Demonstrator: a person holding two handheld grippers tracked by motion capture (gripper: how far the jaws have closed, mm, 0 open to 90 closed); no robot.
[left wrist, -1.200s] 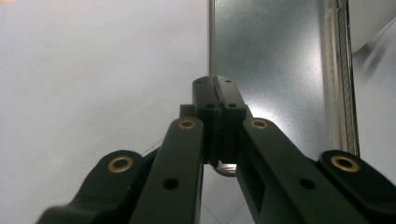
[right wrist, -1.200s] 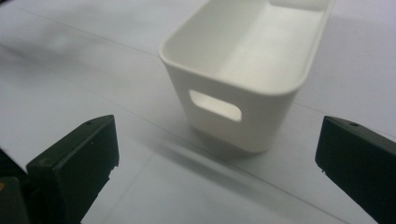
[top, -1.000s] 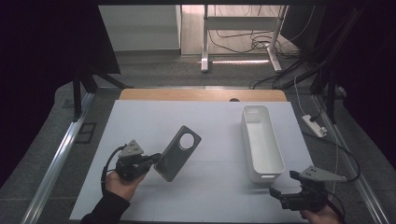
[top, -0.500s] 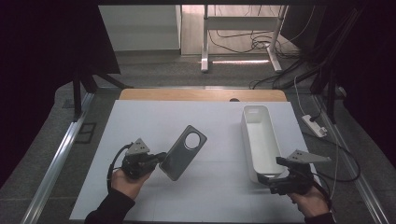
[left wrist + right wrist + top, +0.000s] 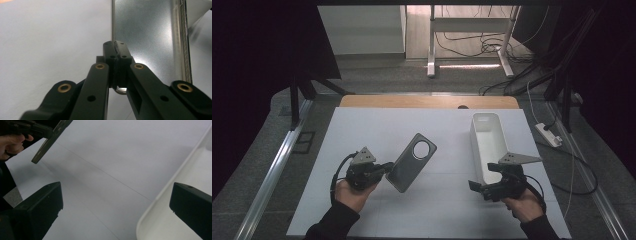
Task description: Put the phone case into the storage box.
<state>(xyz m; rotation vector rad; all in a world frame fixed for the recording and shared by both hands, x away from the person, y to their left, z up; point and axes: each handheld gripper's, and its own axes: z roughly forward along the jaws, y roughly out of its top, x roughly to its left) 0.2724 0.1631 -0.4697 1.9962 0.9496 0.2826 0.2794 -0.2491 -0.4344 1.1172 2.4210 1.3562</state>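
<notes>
My left gripper [image 5: 384, 168] stays clamped on the phone [image 5: 412, 162], held tilted above the table [image 5: 362, 130]. My right gripper [image 5: 477, 187], jaws wide and empty, has slid in beside the white tray [image 5: 486, 145]; I judge a handover or placing next

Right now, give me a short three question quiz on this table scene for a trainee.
1. True or false: the left gripper is shut on the grey phone case.
2. The right gripper is: A) shut on the white tray B) open, holding nothing C) shut on a cable.
3. Which side of the white tray is the grey phone case on, in the high view?

Key: 1 true. 2 B; its jaws stand wide apart by the tray's near end. 3 the left side, apart from it, above the white table.
</notes>
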